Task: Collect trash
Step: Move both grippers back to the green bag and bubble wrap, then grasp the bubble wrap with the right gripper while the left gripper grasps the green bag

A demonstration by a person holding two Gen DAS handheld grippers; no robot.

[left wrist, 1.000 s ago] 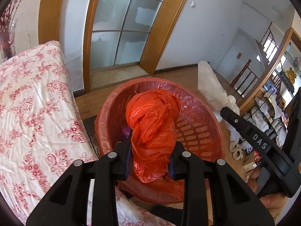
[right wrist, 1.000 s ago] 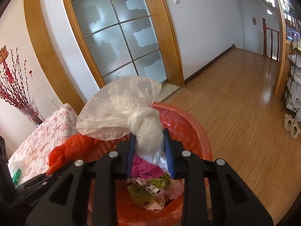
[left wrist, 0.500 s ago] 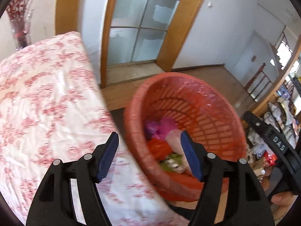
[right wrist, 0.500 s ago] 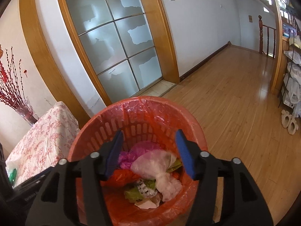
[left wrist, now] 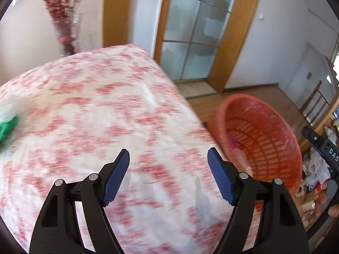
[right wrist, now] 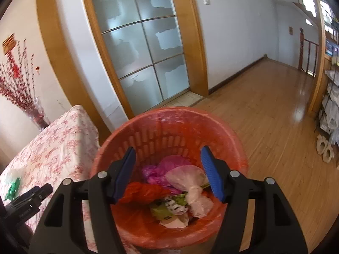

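A: What takes up most of the left wrist view?

B: The table, covered in a white cloth with red flowers, though the pattern is smeared by blur. A scrap of green plastic lies at its far left edge, beside something pale I cannot make out.

A: And the bin?

B: The red basket stands on the wood floor just beside the table's corner. It is round, slotted all around its wall, and lined with thin red film at the rim.

A: What is inside it?

B: A crumpled heap. An orange-red bag lies to the left, a magenta bag behind it, and a knotted whitish bag sits to the right, resting on printed wrappers in green and white.

A: The grippers?

B: The left gripper hangs over the tablecloth with its blue pads wide apart and nothing between them. The right gripper hangs above the basket's mouth, spread just as wide, gripping nothing.
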